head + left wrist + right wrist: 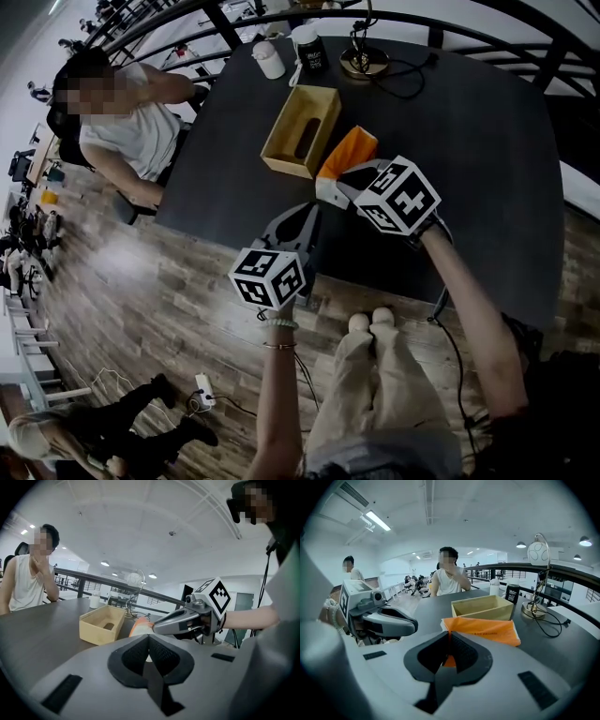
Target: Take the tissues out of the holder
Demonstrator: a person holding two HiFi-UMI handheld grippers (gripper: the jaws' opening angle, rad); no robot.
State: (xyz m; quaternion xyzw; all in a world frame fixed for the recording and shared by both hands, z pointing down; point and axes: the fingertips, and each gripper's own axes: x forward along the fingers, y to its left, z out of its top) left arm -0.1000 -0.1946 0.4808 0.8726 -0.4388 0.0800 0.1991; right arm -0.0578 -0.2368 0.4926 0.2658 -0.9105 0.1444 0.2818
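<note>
An open wooden holder (300,131) stands on the dark table (469,159); its inside looks empty in the right gripper view (485,607). Just right of it, an orange tissue pack (349,150) is held tilted above the table. My right gripper (325,188) is shut on the pack's near corner, and the pack (483,629) fans out beyond the pads. My left gripper (311,208) hovers at the table's near edge, close beside the right one, its jaws shut with nothing between them. From the left gripper view I see the holder (102,624) and the pack (139,627).
A white cup (269,59), a black-labelled cup (309,49) and a lamp base (364,62) with a trailing cable stand at the table's far end. A person (122,122) sits at the left side. A curved railing runs behind the table.
</note>
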